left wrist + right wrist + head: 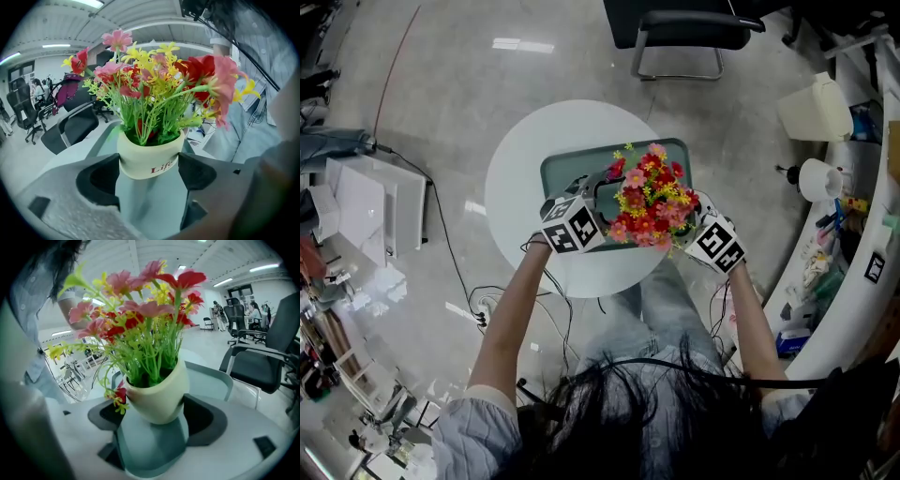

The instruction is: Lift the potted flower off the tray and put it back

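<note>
The potted flower [649, 202], a cream pot [146, 158] full of red, pink and yellow blooms, stands on the grey-green tray [567, 169] on a round white table [520, 164]. My left gripper [598, 190] reaches in from the pot's left, my right gripper [694, 223] from its right. In the left gripper view the left gripper [149, 172] is open, with the pot between its jaws and close to both tips. In the right gripper view the pot [159, 397] looks tilted and sits between the jaws of the open right gripper [154, 414], with the tray's rim [220, 376] behind it.
A black office chair [684, 28] stands beyond the table. White boxes [361, 202] sit on the floor at the left, and cables [487, 300] trail near the table's base. A cluttered counter [853, 216] with a white jug [816, 108] runs along the right.
</note>
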The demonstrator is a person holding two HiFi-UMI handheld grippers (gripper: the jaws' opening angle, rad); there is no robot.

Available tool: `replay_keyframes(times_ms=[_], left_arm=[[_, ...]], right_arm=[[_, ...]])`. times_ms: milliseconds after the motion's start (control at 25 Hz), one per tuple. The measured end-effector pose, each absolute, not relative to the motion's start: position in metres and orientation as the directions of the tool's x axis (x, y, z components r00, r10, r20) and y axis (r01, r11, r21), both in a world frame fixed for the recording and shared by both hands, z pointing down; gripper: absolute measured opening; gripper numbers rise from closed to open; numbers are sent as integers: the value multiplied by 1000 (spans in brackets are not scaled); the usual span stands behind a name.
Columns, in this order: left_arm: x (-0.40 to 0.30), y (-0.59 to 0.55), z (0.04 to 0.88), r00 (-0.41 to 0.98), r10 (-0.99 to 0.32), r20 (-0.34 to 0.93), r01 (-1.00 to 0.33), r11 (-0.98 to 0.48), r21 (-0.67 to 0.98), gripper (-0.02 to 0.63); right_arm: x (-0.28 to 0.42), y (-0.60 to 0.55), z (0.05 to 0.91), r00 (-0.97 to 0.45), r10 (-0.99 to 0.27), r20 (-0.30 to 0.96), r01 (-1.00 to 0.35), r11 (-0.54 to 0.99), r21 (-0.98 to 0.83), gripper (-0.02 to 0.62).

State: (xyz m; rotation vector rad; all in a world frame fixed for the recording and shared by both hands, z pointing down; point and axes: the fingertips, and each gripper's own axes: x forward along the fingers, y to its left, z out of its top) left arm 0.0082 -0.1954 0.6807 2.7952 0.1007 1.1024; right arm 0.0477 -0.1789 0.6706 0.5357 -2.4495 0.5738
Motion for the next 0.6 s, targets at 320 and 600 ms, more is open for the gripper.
replay_keyframes(times_ms=[320,600], left_arm=[[6,-195,665,724,58,687,0,-996,84,379],[-4,-193,645,739,10,674,-54,-996,74,380]], right_arm=[[45,-179,663,-765,-239,598,-474,837,-273,357],[37,-179,639,-777,-234,584,-440,865,-240,357]])
